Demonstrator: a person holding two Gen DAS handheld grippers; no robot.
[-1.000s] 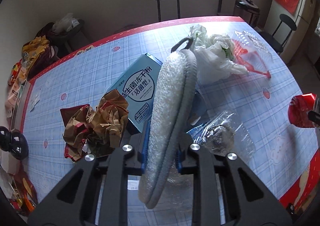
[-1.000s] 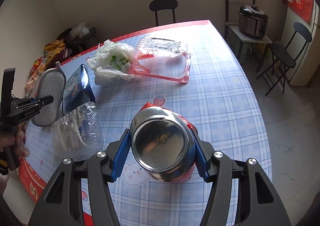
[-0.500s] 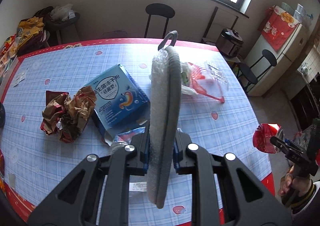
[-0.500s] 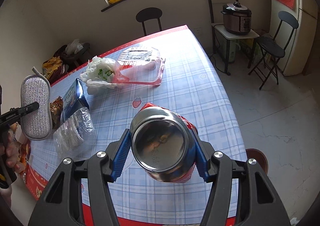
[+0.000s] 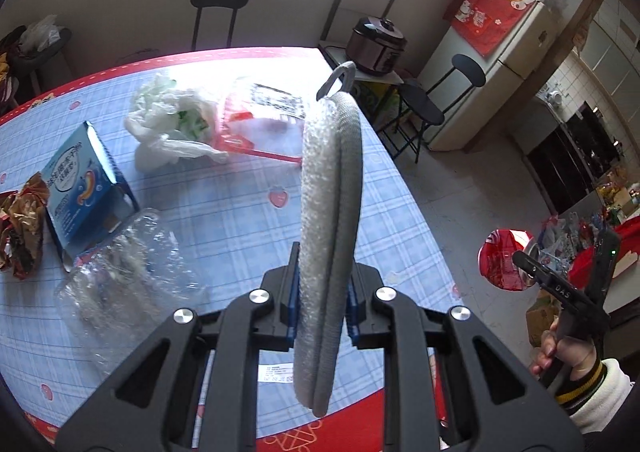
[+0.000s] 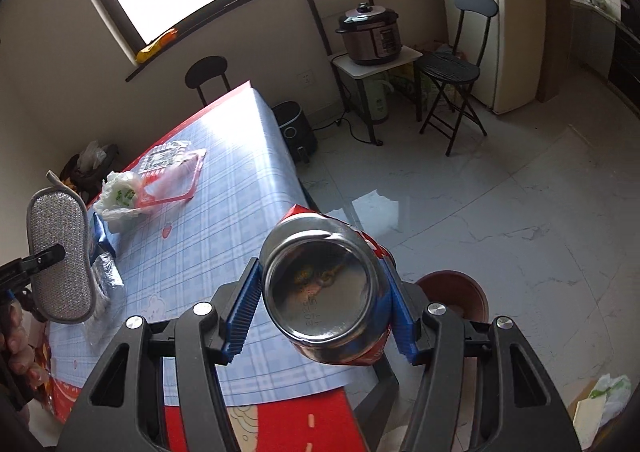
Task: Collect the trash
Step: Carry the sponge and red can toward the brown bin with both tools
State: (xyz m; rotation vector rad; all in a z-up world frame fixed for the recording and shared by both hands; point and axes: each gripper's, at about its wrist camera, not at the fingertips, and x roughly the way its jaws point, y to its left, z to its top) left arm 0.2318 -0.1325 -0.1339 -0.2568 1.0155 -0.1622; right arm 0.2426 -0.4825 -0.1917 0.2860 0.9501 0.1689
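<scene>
My left gripper (image 5: 323, 306) is shut on a grey scrubbing pad (image 5: 330, 211) with a hanging loop, held upright above the table's near right part; it also shows in the right wrist view (image 6: 60, 256). My right gripper (image 6: 324, 314) is shut on a red drink can (image 6: 324, 292), bottom facing the camera, held past the table's right edge over the floor; the can also shows in the left wrist view (image 5: 502, 258). A brown round bin (image 6: 456, 294) stands on the floor just behind the can.
On the blue checked table (image 5: 232, 211) lie a blue box (image 5: 80, 187), crumpled clear plastic (image 5: 120, 276), a white plastic bag (image 5: 172, 123), a clear red-edged tray (image 5: 264, 119) and brown crumpled wrappers (image 5: 20, 219). Chairs (image 6: 452, 67) and a cooker (image 6: 370, 33) stand beyond.
Both grippers have swung right with their loads. The can has moved from over the table to past its right edge, above the floor near the bin.
</scene>
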